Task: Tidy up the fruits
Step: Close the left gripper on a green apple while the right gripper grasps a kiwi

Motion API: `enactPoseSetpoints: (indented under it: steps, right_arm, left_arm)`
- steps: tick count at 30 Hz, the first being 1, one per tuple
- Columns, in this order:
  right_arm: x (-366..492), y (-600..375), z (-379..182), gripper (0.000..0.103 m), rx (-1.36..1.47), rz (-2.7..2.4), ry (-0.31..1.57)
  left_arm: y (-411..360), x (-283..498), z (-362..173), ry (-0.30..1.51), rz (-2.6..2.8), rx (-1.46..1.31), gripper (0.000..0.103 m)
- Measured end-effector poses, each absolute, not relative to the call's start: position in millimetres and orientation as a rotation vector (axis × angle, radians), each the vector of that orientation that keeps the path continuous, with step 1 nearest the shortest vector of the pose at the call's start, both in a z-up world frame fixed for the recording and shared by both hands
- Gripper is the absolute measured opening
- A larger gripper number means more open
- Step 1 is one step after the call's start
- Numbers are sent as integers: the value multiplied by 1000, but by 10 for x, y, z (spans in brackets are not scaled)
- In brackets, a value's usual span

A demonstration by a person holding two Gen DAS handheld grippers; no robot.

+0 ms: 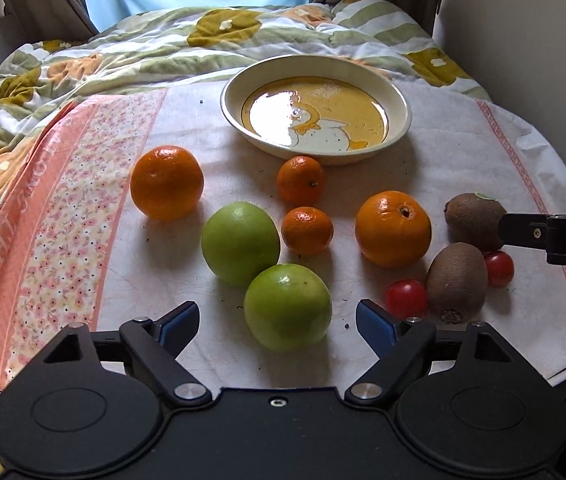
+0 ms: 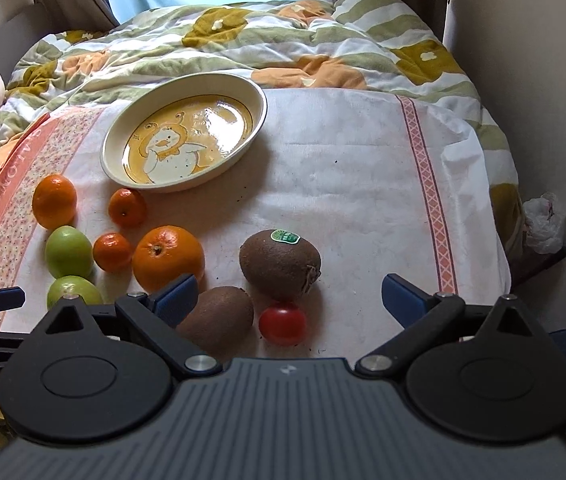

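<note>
Ceramic dish (image 1: 397,118) with a duck motif sits empty at the far side of the white cloth (image 2: 343,152) — the likely destination, judging by the task. All fruit lies loose in front of it: oranges, mandarins, green apples, kiwis, cherry tomatoes. Left gripper (image 1: 277,316) has its jaws spread, straddling the near green apple (image 1: 287,306) without contact. Right gripper (image 2: 289,294) is likewise spread above the labelled kiwi (image 2: 279,264) — positioned to grasp, nothing held yet.
</note>
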State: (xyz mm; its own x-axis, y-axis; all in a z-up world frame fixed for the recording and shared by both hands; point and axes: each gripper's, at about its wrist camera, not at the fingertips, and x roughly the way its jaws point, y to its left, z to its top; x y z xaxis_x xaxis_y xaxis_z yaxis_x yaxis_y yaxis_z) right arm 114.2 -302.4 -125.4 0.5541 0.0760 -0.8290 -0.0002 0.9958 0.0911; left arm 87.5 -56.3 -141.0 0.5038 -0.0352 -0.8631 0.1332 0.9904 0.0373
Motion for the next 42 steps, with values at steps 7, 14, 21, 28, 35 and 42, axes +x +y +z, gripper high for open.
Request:
enactPoseSetpoints:
  steps: [7, 14, 21, 28, 35, 42]
  right_arm:
    - [1355, -3035, -1501, 103, 90, 105, 1026]
    - [1498, -2973, -1632, 103, 100, 140, 1052]
    - [1597, -2948, -1683, 103, 86, 143, 1064]
    - [1649, -2956, -1750, 101, 80, 139, 1081]
    - [1679, -2920, -1793, 91, 65, 145, 1087]
    - [1676, -2896, -1782, 75, 21, 143, 1069]
  left_arm:
    - [-636, 965, -1610, 1080, -63, 92, 71]
    - [-636, 979, -1679, 1087, -52, 65, 59]
    - [-642, 969, -1683, 1072, -51, 62, 59]
    - [-643, 945, -1679, 1064, -49, 56, 59]
    - [-668, 903, -1641, 1062, -52, 55, 59]
    - [-685, 873, -1608, 1048, -50, 55, 59]
